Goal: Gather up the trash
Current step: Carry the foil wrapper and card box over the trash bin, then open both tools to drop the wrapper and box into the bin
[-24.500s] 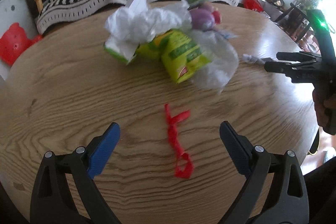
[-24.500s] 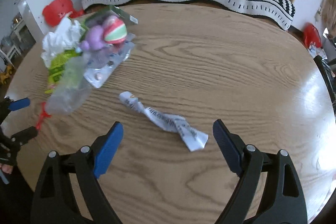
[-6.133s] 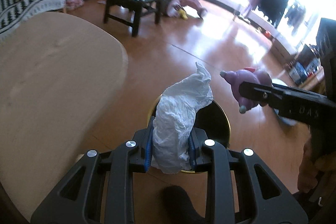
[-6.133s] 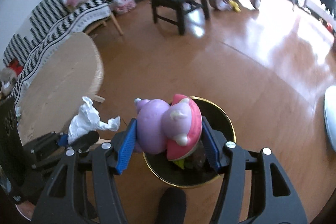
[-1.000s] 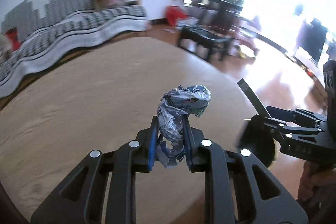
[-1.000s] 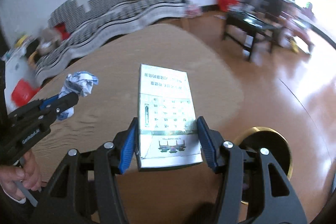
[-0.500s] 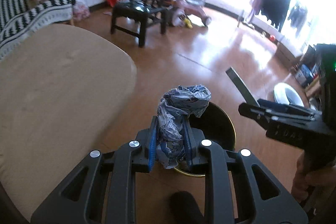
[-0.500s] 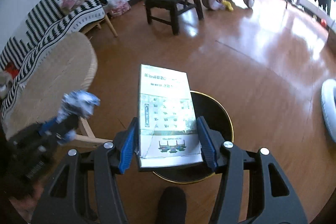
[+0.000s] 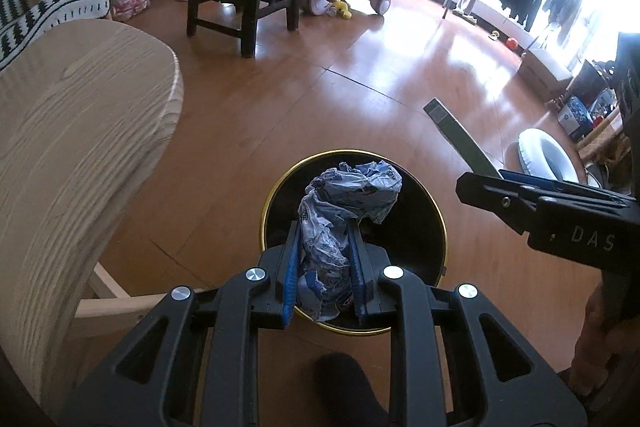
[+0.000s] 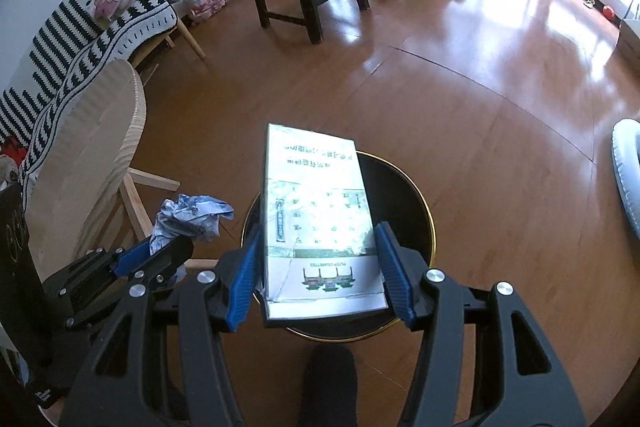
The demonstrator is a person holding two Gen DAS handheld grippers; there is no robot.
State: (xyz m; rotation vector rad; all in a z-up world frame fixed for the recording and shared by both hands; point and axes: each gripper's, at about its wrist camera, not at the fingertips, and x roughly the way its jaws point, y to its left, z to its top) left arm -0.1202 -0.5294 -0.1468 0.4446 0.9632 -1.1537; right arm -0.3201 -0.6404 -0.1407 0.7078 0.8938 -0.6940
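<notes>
In the left wrist view the crumpled wrapper point(image 9: 344, 211) and the left gripper point(image 9: 325, 283) cover the near middle of the black bin point(image 9: 416, 223), so its contents cannot be told. The flat box point(image 9: 460, 137) shows only as a dark edge-on strip at the right; its print is out of sight. The hand point(image 9: 596, 347) at lower right is cut by the frame's edge. The counter point(image 9: 80, 131) runs off the left side. In the right wrist view the box point(image 10: 320, 219) hides most of the bin's point(image 10: 412, 211) opening, and its small print is unreadable. The white ring point(image 10: 628, 171) is cut by the right edge.
</notes>
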